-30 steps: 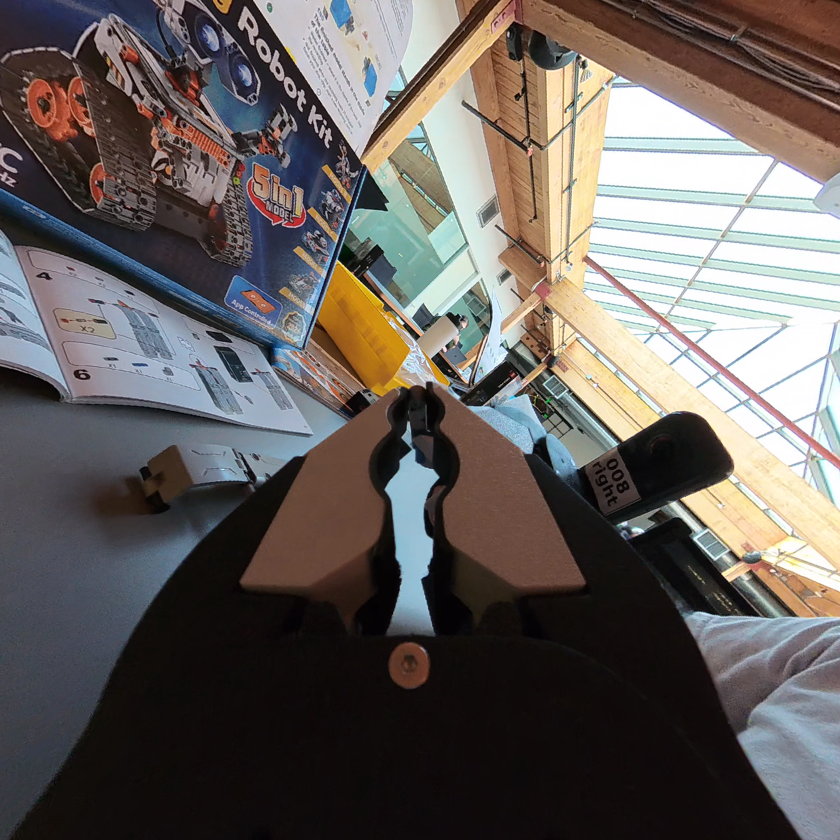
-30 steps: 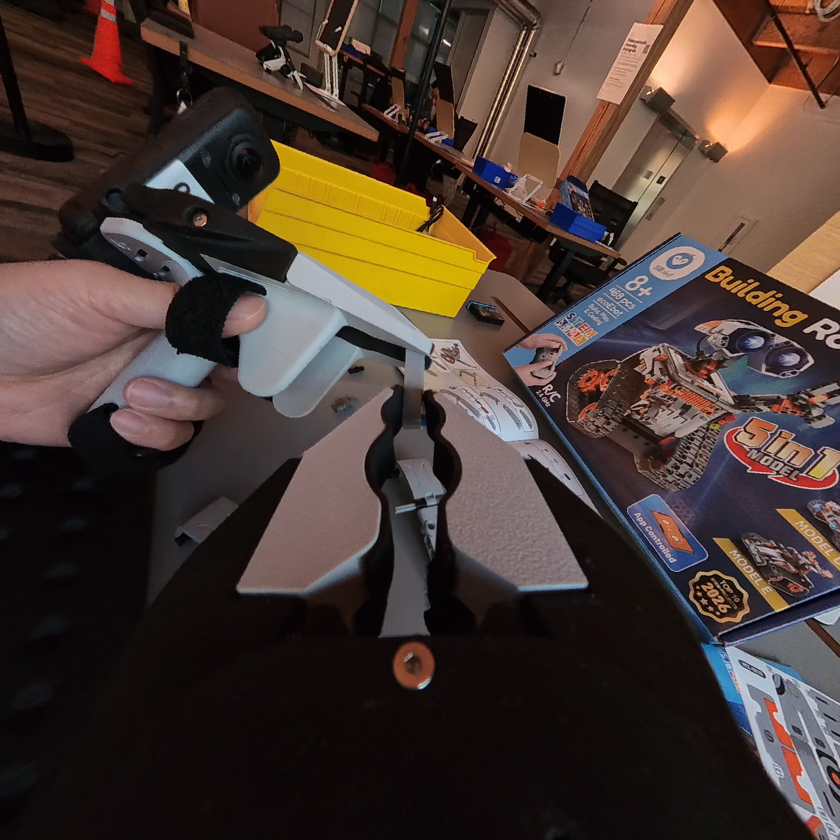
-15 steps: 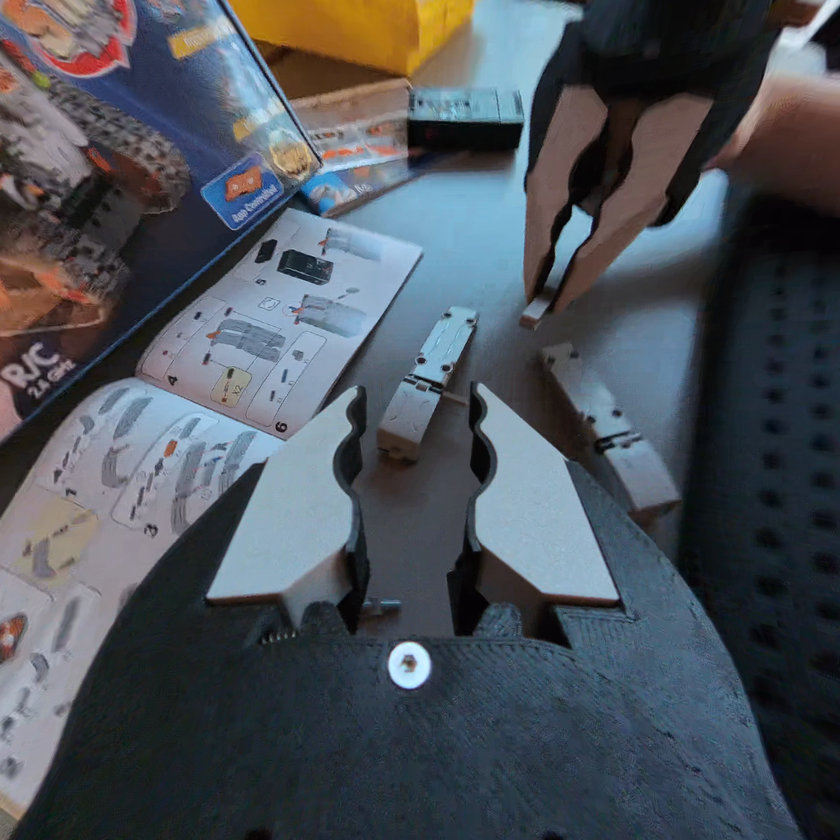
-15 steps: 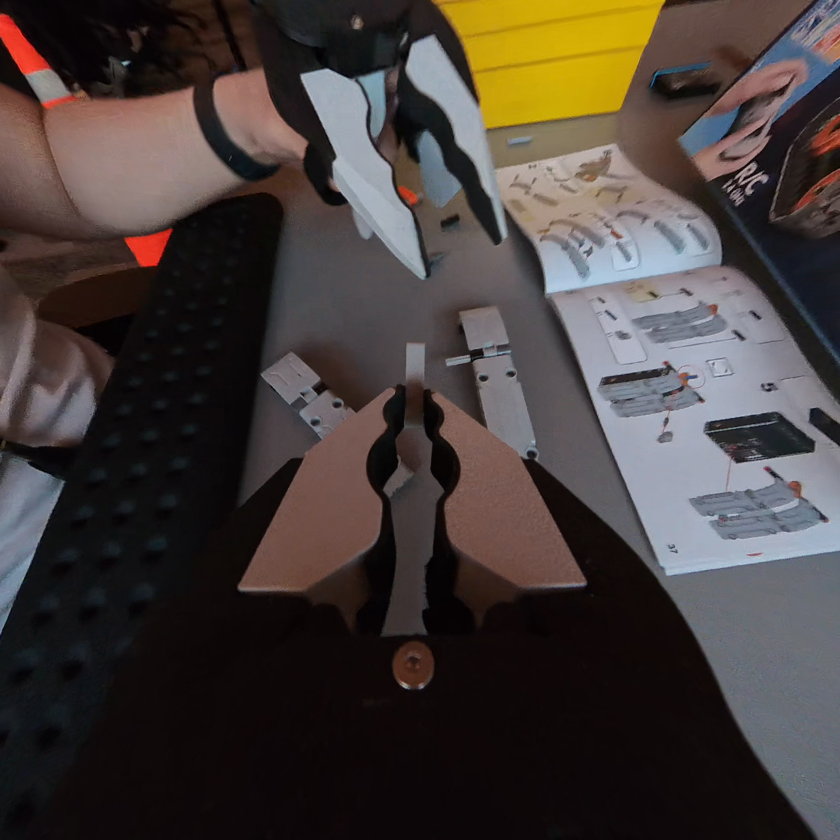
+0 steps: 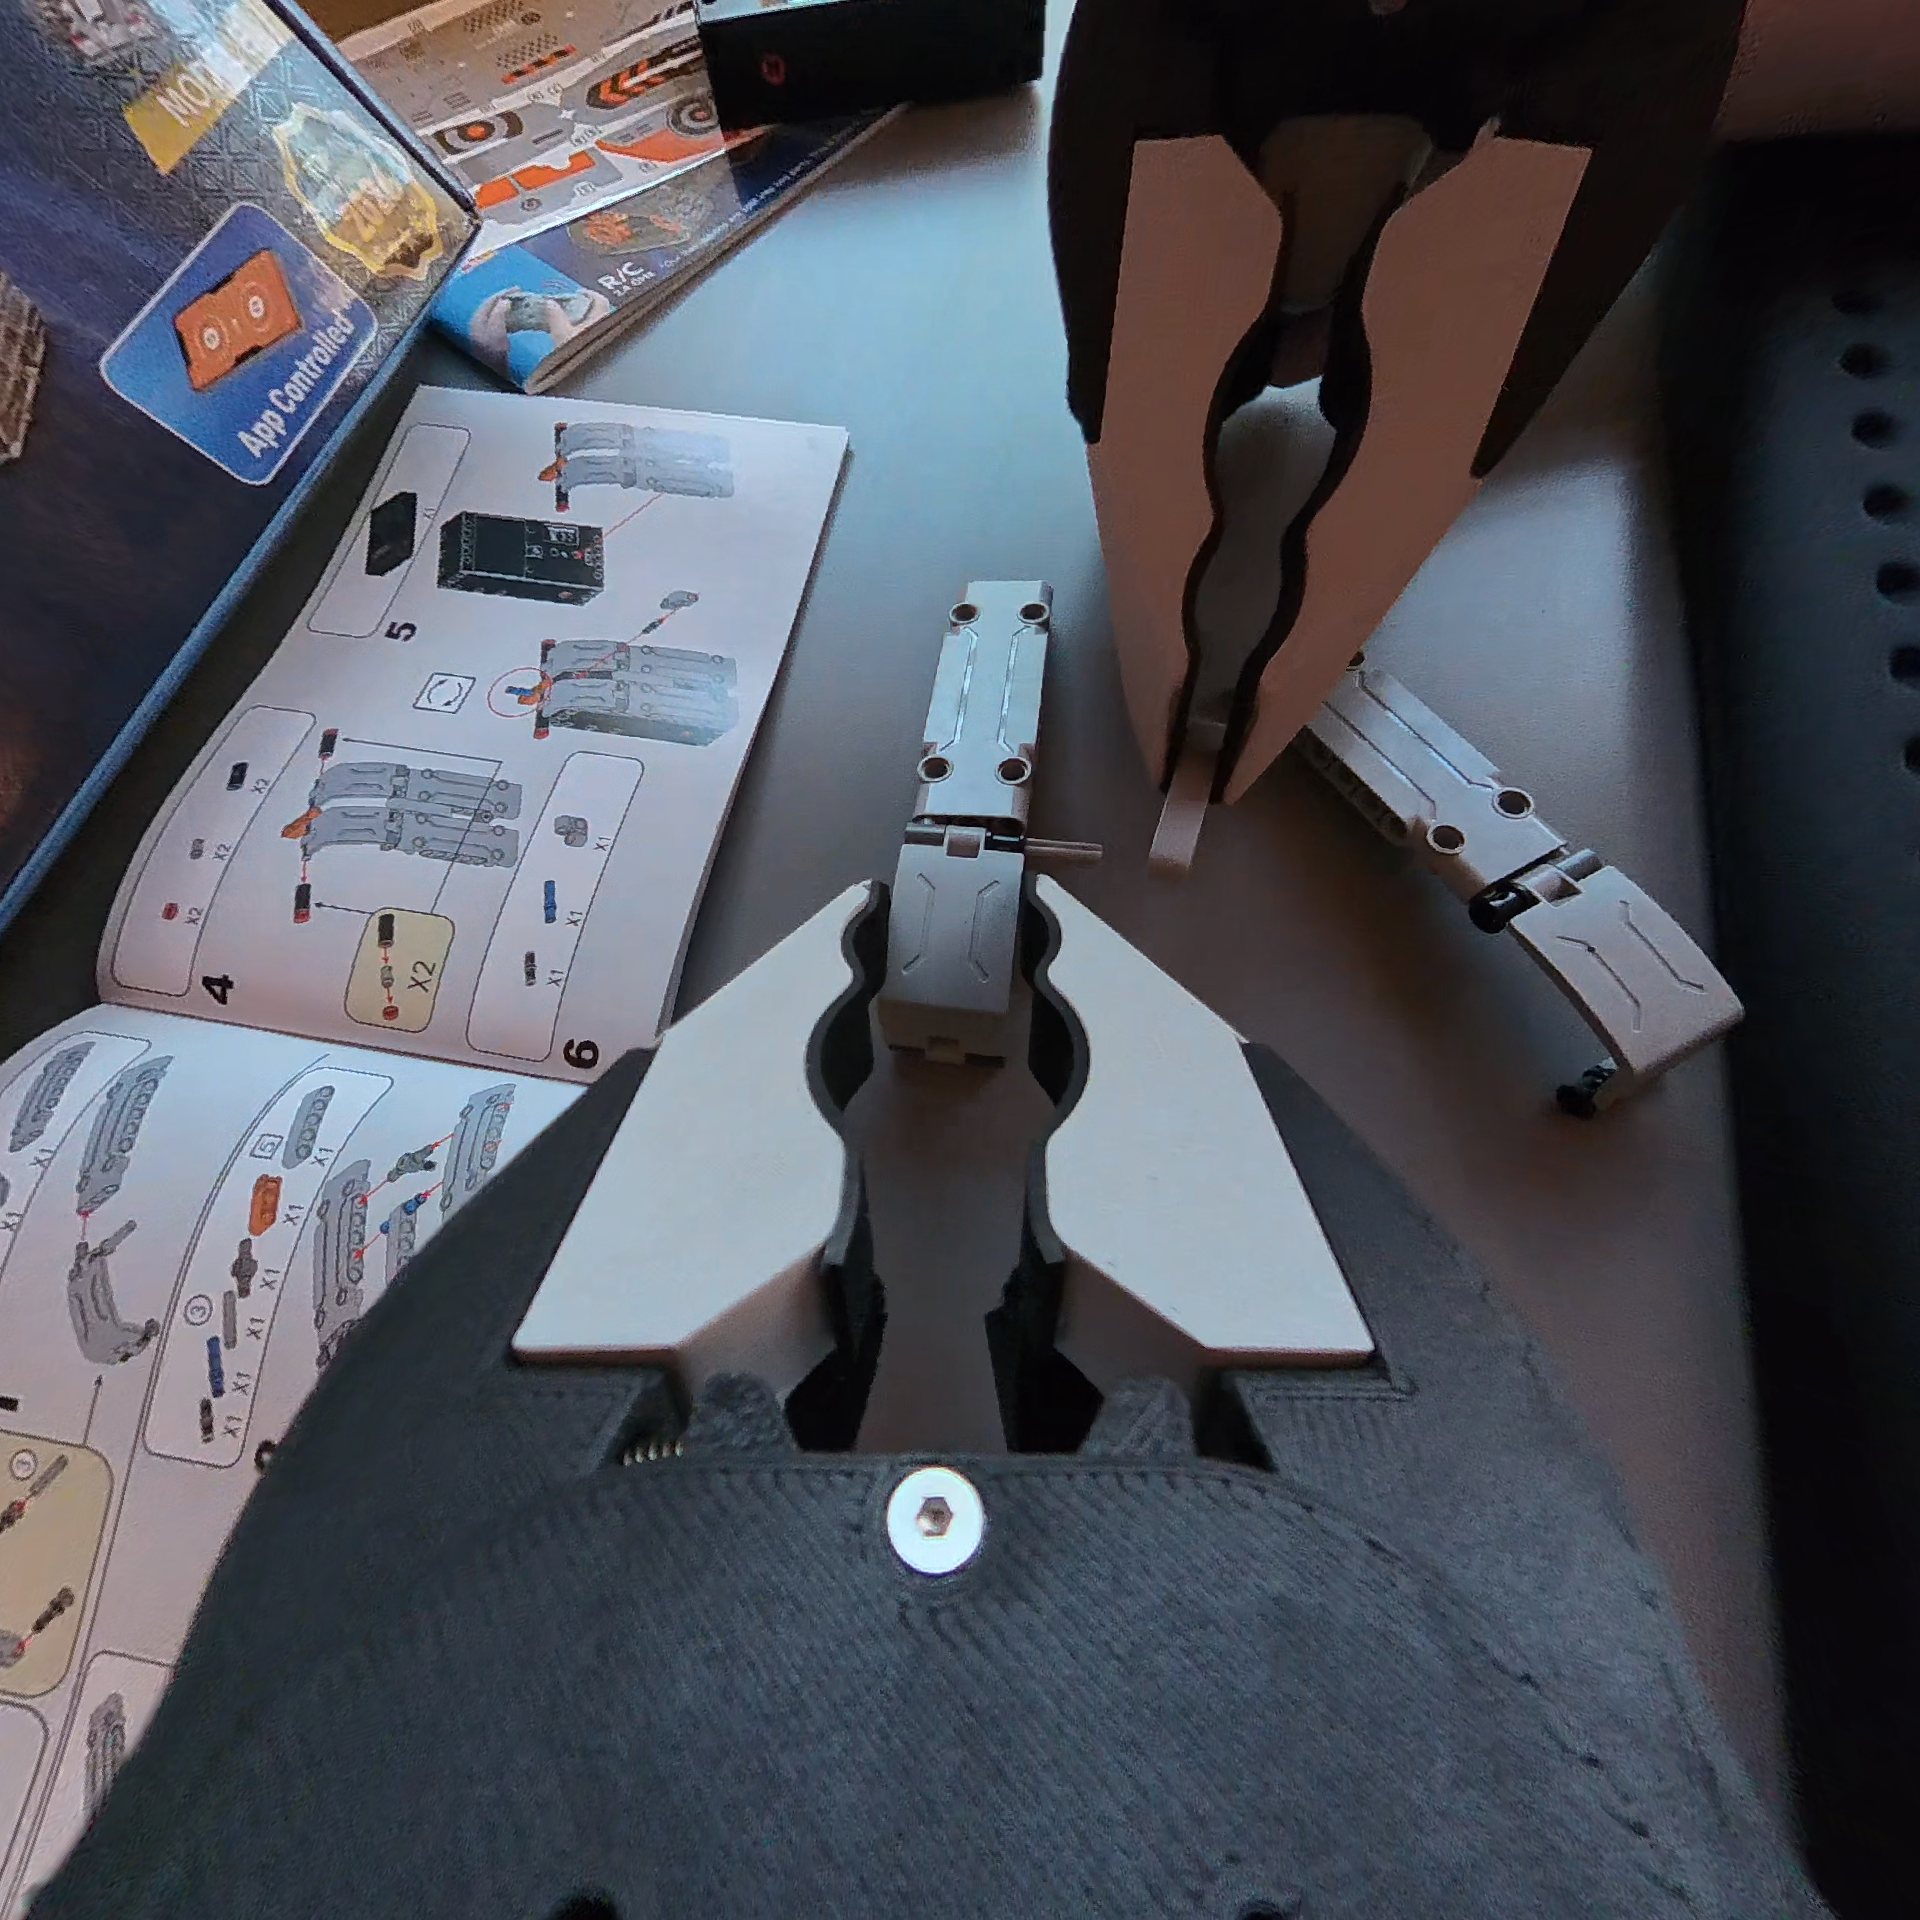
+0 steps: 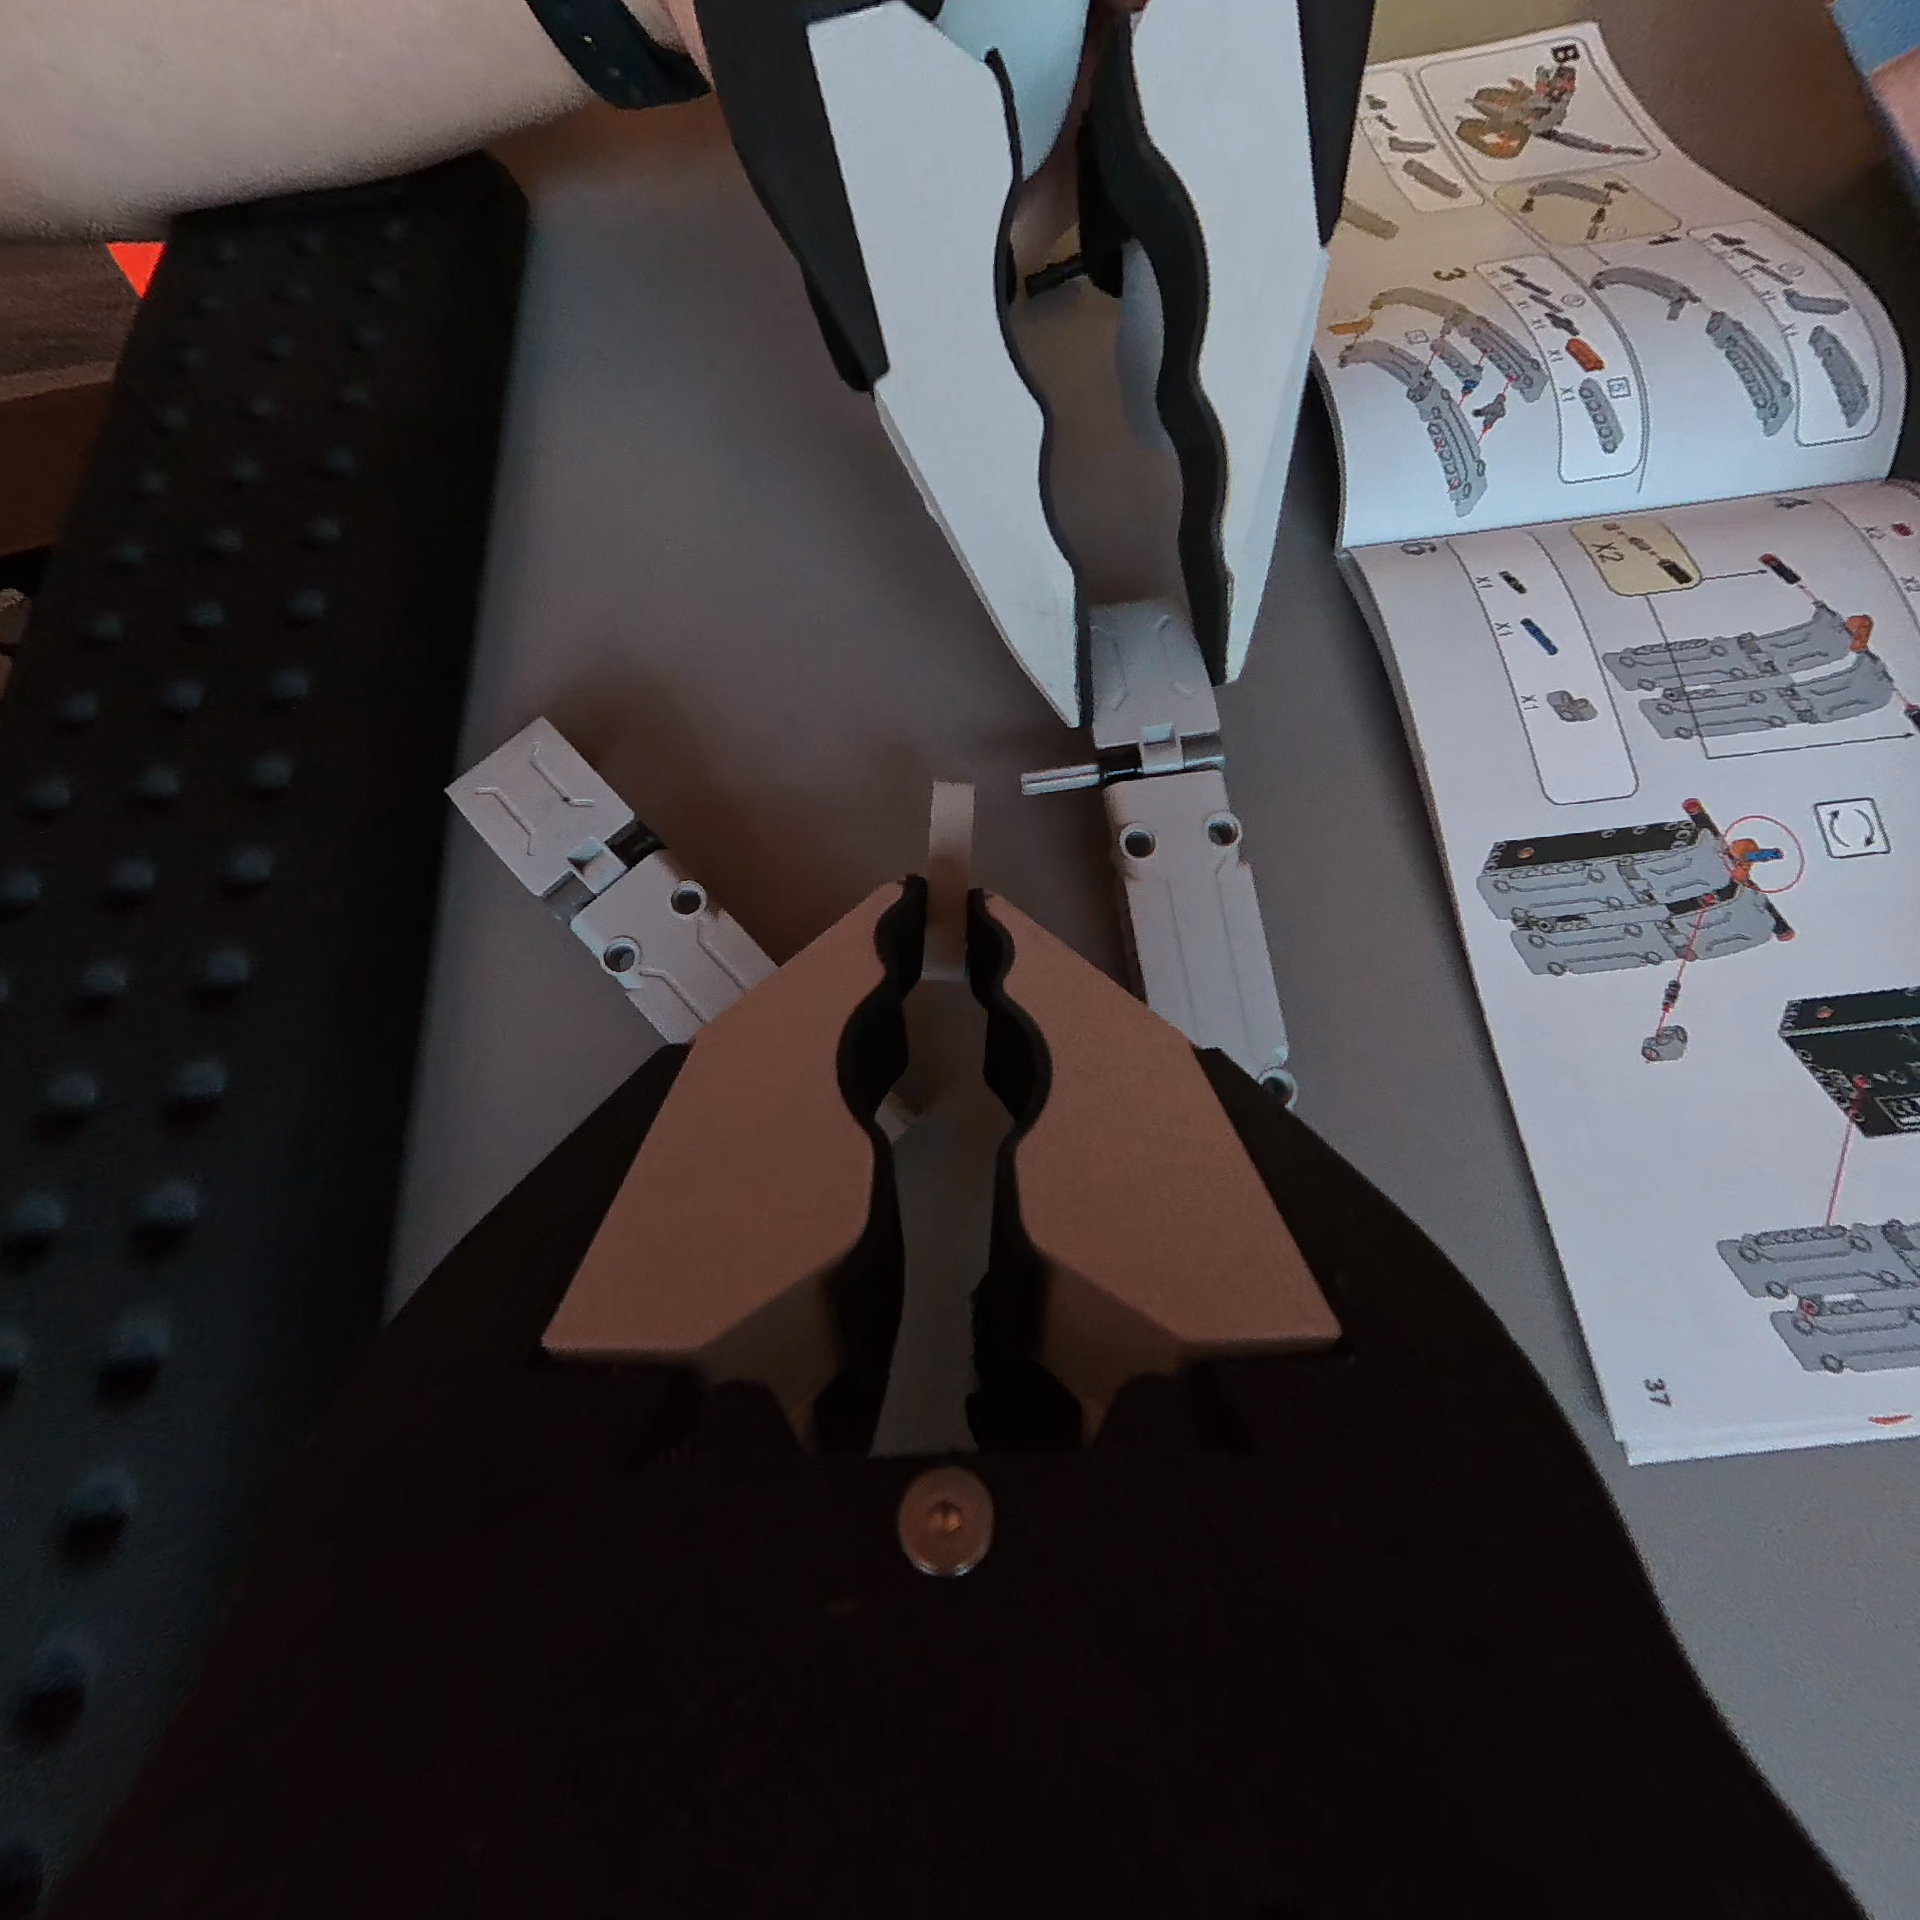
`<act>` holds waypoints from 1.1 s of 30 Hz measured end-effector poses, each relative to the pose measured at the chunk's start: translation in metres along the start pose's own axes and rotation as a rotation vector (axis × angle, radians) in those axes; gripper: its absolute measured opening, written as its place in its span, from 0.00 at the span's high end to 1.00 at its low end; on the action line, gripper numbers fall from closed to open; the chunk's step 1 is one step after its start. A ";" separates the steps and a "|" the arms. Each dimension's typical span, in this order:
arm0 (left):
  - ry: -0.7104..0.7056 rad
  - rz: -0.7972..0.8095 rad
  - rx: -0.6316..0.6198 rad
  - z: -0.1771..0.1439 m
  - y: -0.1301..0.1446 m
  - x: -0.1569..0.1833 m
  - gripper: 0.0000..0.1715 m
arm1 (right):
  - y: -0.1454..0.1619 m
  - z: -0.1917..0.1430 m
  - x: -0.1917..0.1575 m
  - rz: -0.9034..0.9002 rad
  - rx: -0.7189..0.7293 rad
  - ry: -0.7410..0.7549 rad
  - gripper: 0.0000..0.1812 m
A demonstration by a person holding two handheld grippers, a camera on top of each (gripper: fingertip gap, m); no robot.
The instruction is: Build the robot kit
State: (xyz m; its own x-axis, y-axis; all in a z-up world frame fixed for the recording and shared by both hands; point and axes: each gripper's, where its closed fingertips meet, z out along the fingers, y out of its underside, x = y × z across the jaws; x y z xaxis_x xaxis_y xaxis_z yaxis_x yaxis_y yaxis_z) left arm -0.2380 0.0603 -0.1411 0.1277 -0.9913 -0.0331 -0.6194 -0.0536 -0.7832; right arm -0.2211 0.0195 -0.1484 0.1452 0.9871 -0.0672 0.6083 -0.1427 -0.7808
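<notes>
My left gripper [image 5: 954, 894] is closed on the near end of a grey hinged brick assembly [image 5: 982, 686] that lies on the grey table; it also shows from the front in the right wrist view [image 6: 1148, 696]. A thin grey pin [image 5: 1065, 850] sticks out of the assembly's hinge. My right gripper [image 6: 945, 894] is shut on a thin flat grey piece [image 6: 951, 831] whose tip pokes out past the fingertips, just left of that pin [image 6: 1055, 779]. The right gripper [image 5: 1205, 769] hangs point-down in the left wrist view. A second grey hinged assembly [image 6: 623, 894] lies beside it.
An open instruction booklet [image 5: 468, 727] lies left of the assembly, with a blue kit box [image 5: 156, 312], a leaflet [image 5: 623, 260] and a black block [image 5: 862, 52] behind it. A black studded baseplate [image 6: 208, 727] borders the other side. A person's forearm [image 6: 312, 104] is above it. Tip to tip, the grippers are about 5 cm apart.
Both grippers swung down from facing the room to the table. My left gripper opened, moved forward over the assembly's end and closed on it. The right gripper came close, still holding the thin piece.
</notes>
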 end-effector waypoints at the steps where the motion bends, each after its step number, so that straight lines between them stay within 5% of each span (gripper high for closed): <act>1: -0.005 -0.002 0.002 0.000 0.000 0.000 0.86 | 0.000 0.001 0.000 0.012 -0.001 -0.007 0.97; 28: 0.058 0.106 0.020 -0.005 0.003 0.020 0.86 | -0.002 0.003 -0.001 0.009 -0.019 -0.011 0.96; 30: 0.056 0.104 0.001 -0.005 0.004 0.019 0.72 | -0.003 0.002 -0.002 -0.001 -0.018 -0.005 0.96; 33: 0.074 0.086 0.007 -0.004 -0.003 0.021 0.63 | -0.003 0.002 -0.001 -0.003 -0.015 0.000 0.96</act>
State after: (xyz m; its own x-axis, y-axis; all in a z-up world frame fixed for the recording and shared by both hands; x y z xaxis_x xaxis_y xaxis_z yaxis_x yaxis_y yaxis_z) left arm -0.2366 0.0388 -0.1365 0.0168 -0.9984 -0.0548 -0.6199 0.0326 -0.7840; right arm -0.2245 0.0193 -0.1468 0.1436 0.9875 -0.0651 0.6202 -0.1410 -0.7717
